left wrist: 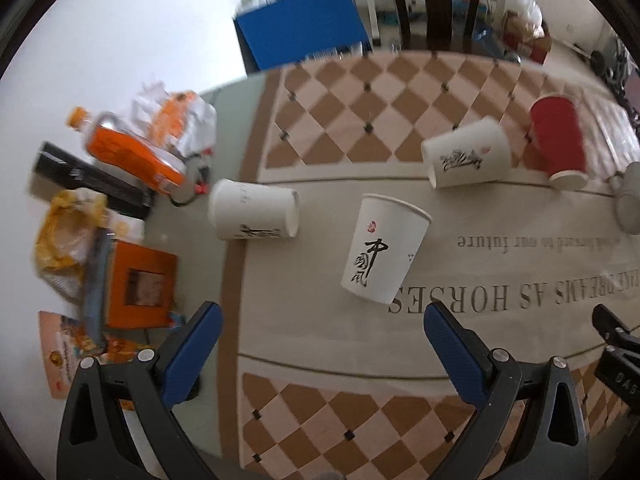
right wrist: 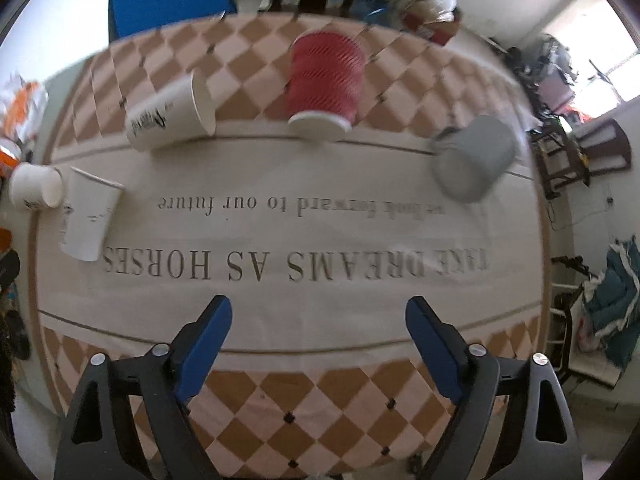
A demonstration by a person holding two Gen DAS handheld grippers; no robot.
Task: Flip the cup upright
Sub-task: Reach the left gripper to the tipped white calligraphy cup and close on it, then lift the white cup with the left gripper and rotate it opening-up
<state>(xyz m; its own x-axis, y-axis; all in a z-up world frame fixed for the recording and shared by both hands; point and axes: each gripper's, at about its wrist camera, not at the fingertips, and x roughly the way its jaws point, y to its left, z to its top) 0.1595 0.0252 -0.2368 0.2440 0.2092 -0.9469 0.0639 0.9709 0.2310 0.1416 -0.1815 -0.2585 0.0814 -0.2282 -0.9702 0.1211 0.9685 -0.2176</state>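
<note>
Several cups sit on a checkered tablecloth (left wrist: 500,248). A white paper cup with black calligraphy (left wrist: 380,248) stands upright just ahead of my open, empty left gripper (left wrist: 322,320); it also shows in the right wrist view (right wrist: 88,220). Two white cups lie on their sides, one at the cloth's left edge (left wrist: 252,216) (right wrist: 36,191) and one farther back (left wrist: 468,158) (right wrist: 168,114). A red ribbed cup (left wrist: 558,140) (right wrist: 326,82) and a grey mug (right wrist: 474,158) also lie tipped over. My right gripper (right wrist: 318,316) is open and empty above the printed lettering.
Left of the cloth lie an orange bottle (left wrist: 132,148), an orange box (left wrist: 140,284), a black box (left wrist: 88,178) and wrappers. A blue box (left wrist: 300,28) and dark chairs stand beyond the far edge. The other gripper's black body (left wrist: 618,352) shows at the right.
</note>
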